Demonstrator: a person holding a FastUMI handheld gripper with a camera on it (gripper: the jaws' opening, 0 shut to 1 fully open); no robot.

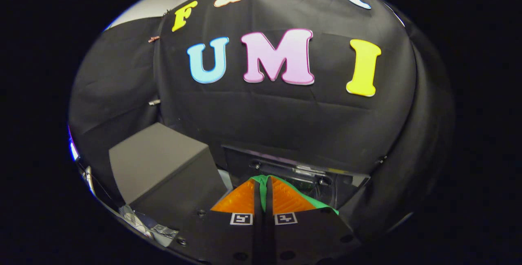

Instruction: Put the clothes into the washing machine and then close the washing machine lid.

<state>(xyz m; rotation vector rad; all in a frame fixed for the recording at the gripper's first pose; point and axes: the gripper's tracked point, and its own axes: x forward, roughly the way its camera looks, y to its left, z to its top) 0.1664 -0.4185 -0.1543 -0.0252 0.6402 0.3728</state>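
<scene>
At the bottom centre of the frame my gripper [263,193] has its fingers pressed almost together, pinching a green cloth [264,183] that spills out toward the lower right. Just beyond the fingertips sits the dark washer [293,171], its opening seemingly uncovered, so I judge the cloth is not yet dropped in and the lid is not yet closed. A grey box [157,159] crowds the lower left, while the upper frame holds open room before the wall.

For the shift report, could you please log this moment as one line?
tongs: shut on green cloth | washing machine: just ahead, lid up | grey box: beside machine
</scene>
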